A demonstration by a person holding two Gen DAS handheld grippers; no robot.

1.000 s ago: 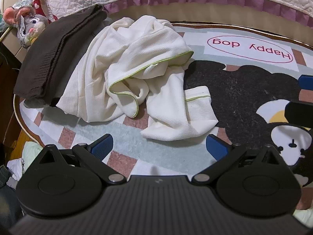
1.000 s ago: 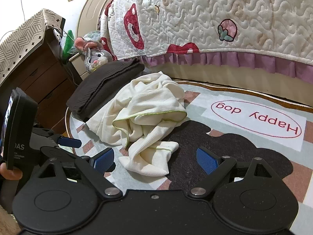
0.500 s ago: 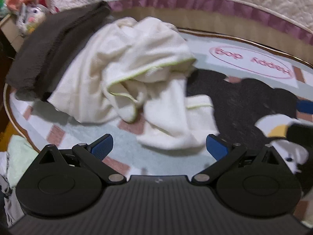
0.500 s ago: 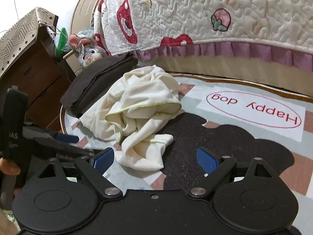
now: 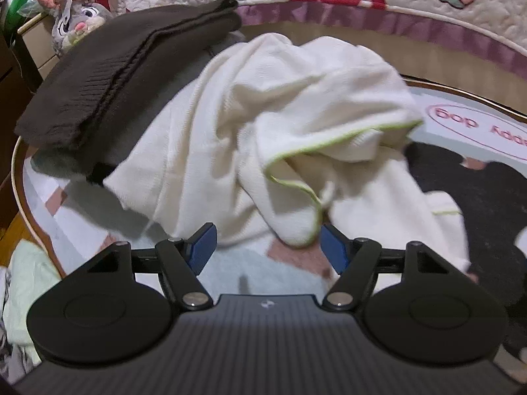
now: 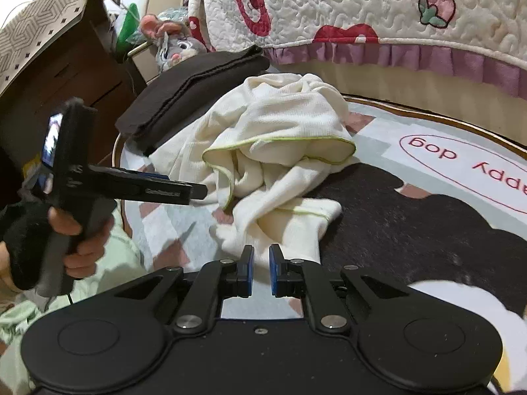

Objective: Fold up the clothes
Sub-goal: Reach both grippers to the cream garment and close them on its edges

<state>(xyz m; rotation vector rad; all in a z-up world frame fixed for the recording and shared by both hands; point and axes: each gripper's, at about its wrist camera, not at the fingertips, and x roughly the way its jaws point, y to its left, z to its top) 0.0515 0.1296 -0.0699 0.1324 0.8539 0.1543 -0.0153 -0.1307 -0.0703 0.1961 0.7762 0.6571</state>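
**Spotter:** How far along are you?

**Me:** Barely started, I'd judge. The cream garment [image 6: 273, 151] lies crumpled in a heap on the rug [image 6: 438, 230], just in front of the bed [image 6: 378, 6]. Nothing about it is flattened or squared. The dark brown knit [image 6: 194, 92] beside it, its near edge touching the cream heap, looks folded already: stacked layers with a straight edge. So one piece appears done and this one is all still to do: spread it, smooth it, fold it.

**Spotter:** What are your fingers doing?

**Me:** My left gripper [image 5: 268, 247] has its fingers spread wide with nothing between them, hanging just at the near edge of the cream cloth. My right gripper [image 6: 261, 270] has its fingers nearly together, a narrow slit left, right at the lowest flap of the garment. Whether any cloth is pinched in that slit I cannot tell; the hem sits just above the tips and the view there is poor.

**Spotter:** What is the cloth like?

**Me:** Cream, fine waffle or rib texture, soft and limp, with a thin lime-green piping along its hems. It drapes in loose rolls, so I expect it to sag when lifted. The brown piece is a chunkier ribbed knit. The rug is flat, printed, short-piled.
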